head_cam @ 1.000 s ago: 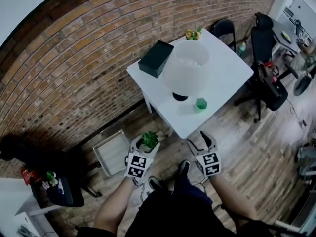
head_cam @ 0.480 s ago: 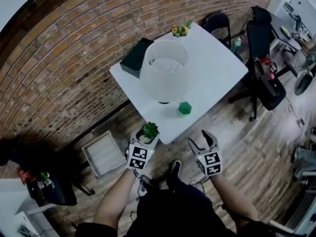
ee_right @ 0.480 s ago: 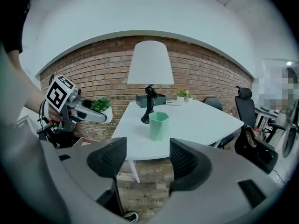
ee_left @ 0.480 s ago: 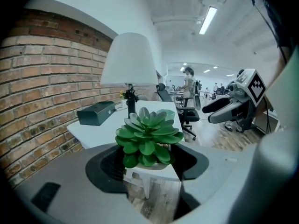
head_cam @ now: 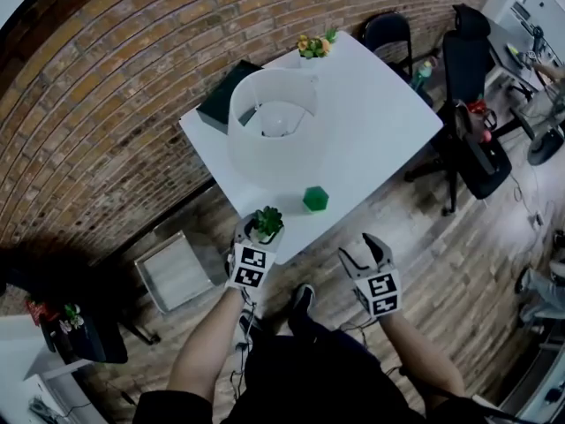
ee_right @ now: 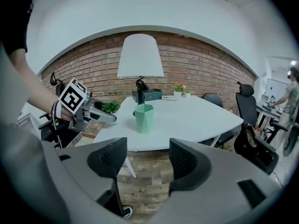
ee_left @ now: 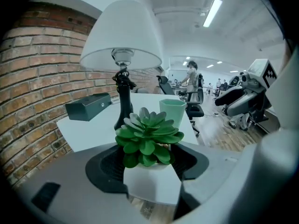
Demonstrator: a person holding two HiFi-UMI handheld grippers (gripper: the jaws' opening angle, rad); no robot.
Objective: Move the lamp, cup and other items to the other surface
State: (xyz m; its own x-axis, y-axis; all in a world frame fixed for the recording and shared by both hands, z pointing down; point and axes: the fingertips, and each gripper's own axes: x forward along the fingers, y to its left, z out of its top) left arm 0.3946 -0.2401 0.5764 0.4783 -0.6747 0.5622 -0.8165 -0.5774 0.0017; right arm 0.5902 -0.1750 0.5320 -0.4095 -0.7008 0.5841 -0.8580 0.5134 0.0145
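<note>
Left gripper [head_cam: 259, 237] is clamped on a small plant [ee_left: 148, 136], its jaws set wide around the white pot [ee_left: 152, 183], pads pressed to both sides. That is the piece in transit. It hangs at the near corner of the white bench [head_cam: 380, 122], low centre of the head view. It is not set down: the left gripper view shows floor [ee_left: 149, 211] under the pot and the benchtop just ahead.

Just beyond the plant stands the green cup [head_cam: 315, 199], upright, close to that same corner. Right behind it is the lamp [head_cam: 272, 135], its big white shade filling the middle of the frame. Further out, a dark box [head_cam: 225, 104] lies at the bench's upper-left edge against the brick wall. A cluster of little flowers [head_cam: 315, 44] sits at the far corner.

My read: lamp, cup, box and flowers are placed, if this bench is the target surface, which the frames alone cannot confirm. The plant then looks like one of the last pieces, with only the set-down and release left. A clear spot near the cup looks like the easy landing.

Right gripper [ee_right: 144, 162], lower right of the head view, is released. Its jaws stand apart with nothing between them, only bench edge and floor ahead. It is free for another item, or to steady the pot.
</note>
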